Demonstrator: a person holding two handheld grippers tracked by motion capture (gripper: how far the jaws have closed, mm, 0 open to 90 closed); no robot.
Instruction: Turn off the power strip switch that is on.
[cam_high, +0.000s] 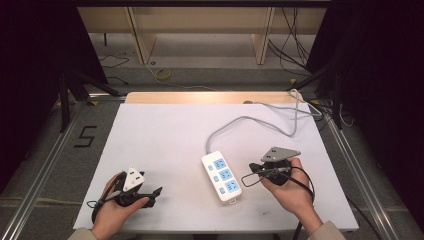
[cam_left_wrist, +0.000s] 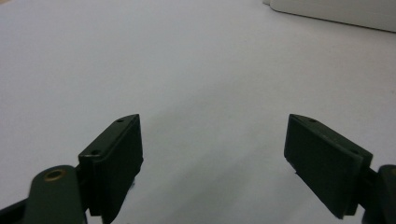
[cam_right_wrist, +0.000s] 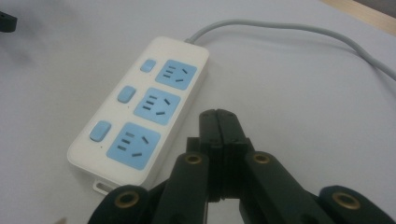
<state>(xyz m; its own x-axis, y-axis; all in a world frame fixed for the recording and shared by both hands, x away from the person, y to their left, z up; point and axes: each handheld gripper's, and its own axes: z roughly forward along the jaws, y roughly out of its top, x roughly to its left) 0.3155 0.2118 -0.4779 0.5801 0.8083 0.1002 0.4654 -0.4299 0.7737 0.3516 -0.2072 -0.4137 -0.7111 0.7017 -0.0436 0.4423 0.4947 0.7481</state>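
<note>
At the near left of the white counter (cam_high: 165, 130), the left gripper (cam_high: 156, 192) rests low in the person's left hand (cam_high: 117, 210), its jaws spread wide with nothing between them; in the left gripper view only bare counter lies ahead, with a white edge of the power strip (cam_left_wrist: 336, 11) at the upper right. It seems parked out of the way, ready to steady something if needed.

Right of centre lies the power strip (cam_high: 221, 176), flat, its length running away from the person and slightly aslant. It is a white, round-cornered bar with three pale blue sockets (cam_right_wrist: 158, 105) in a row, a small blue switch (cam_right_wrist: 125, 94) beside each, and a grey cable (cam_high: 250, 120) leaving its far end and looping off toward the counter's back right.

Just right of the strip, the right gripper (cam_high: 250, 178) is held in the right hand (cam_high: 292, 192), jaws pressed fully together and empty, tips aimed at the strip's near end. Closed jaws make a firm point, probably for pressing a switch.
</note>
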